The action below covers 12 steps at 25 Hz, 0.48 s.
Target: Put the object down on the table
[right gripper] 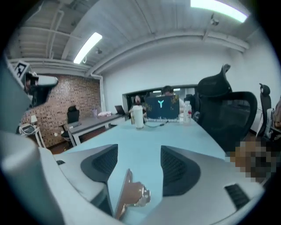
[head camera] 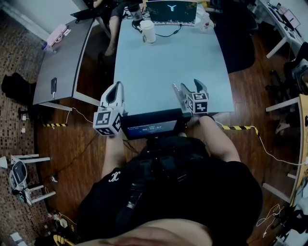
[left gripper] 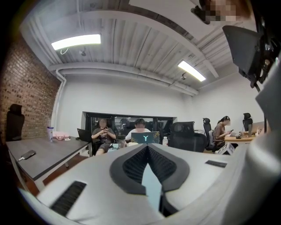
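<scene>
Thin brownish plate (right gripper: 127, 193) with a shiny metal bit stands edge-on between the right gripper (right gripper: 139, 150) jaws, spread wide, beside one ribbed dark pad, above the smooth pale-blue table (right gripper: 145, 132); left gripper (left gripper: 147, 148) pinched together, empty

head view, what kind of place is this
Probably a shared office: long tables, a laptop on one, office chairs and people seated behind it.
</scene>
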Each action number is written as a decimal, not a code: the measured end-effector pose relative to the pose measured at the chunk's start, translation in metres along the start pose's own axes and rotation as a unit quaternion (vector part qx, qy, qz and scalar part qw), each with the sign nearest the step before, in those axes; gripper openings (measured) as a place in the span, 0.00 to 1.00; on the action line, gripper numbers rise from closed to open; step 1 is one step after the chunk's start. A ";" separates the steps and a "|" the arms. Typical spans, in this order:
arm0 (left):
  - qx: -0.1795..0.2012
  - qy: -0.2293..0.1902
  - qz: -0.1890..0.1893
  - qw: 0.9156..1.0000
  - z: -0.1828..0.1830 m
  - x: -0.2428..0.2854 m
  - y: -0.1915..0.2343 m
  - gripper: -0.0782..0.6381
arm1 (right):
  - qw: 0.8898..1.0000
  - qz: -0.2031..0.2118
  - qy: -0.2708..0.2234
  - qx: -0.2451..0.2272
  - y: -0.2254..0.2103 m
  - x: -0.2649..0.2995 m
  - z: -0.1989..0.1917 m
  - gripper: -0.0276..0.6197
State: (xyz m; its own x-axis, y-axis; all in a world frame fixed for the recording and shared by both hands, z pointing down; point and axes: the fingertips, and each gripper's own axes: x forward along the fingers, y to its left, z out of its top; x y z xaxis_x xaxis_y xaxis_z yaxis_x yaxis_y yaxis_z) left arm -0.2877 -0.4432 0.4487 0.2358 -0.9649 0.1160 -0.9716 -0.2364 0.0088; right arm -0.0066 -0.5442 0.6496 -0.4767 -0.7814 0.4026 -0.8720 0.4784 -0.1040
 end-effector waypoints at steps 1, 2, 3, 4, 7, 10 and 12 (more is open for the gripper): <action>0.000 -0.001 -0.001 1.000 0.001 0.003 -0.002 0.10 | 0.999 0.000 -0.035 0.007 -0.002 -0.012 0.023 0.53; 0.001 -0.001 -0.002 1.000 0.002 0.006 -0.005 0.10 | 0.997 0.001 -0.072 0.013 -0.004 -0.027 0.048 0.53; 0.003 0.000 -0.003 1.000 0.003 0.009 -0.008 0.10 | 0.994 0.003 -0.111 0.017 -0.007 -0.044 0.073 0.52; 0.007 0.001 -0.004 1.000 0.001 0.012 -0.012 0.10 | 0.989 0.004 -0.149 0.017 -0.011 -0.062 0.098 0.49; 0.013 0.003 -0.012 1.000 0.000 0.022 -0.034 0.10 | 0.970 -0.002 -0.243 -0.006 -0.028 -0.121 0.158 0.36; 0.014 -0.008 -0.027 0.999 0.010 0.033 -0.069 0.10 | 0.953 -0.008 -0.303 -0.018 -0.049 -0.172 0.191 0.26; 0.016 -0.005 -0.035 0.999 0.009 0.037 -0.090 0.10 | 0.947 -0.012 -0.321 -0.021 -0.064 -0.200 0.197 0.17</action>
State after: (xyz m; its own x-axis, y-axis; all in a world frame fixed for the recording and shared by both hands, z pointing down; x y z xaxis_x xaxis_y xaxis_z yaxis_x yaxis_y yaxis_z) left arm -0.1914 -0.4585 0.4437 0.3030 -0.9471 0.1057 -0.9519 -0.3062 -0.0147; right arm 0.1223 -0.4974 0.3970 -0.4379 -0.8682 -0.2333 -0.8847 0.4623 -0.0599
